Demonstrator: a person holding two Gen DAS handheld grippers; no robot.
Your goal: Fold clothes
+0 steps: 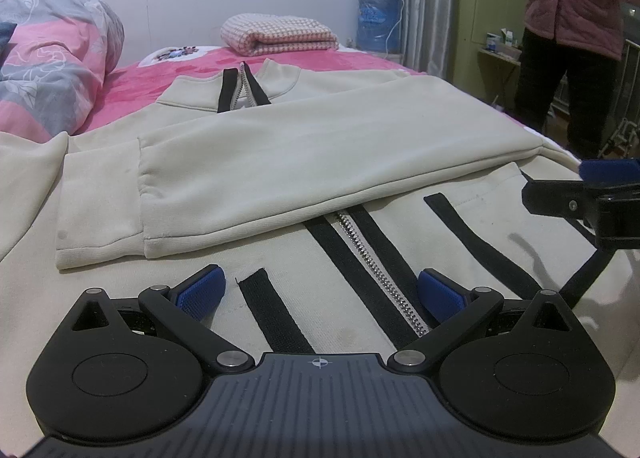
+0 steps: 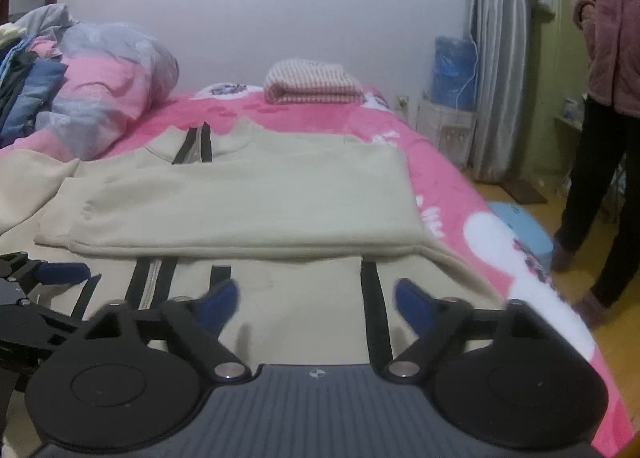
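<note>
The left tongs (image 1: pixel 322 290) point forward and downward, their jaws spread wide with the blue pads (image 1: pixel 202 290) well apart and nothing pinched between them. The right tongs (image 2: pixel 316 300) sit just to the right of them, aimed the same way, forward and down, jaws likewise spread wide and gripping nothing; their blue fingertips (image 2: pixel 412 302) look smeared by blur. In the left wrist view the right tongs show at the right edge, side-on
</note>
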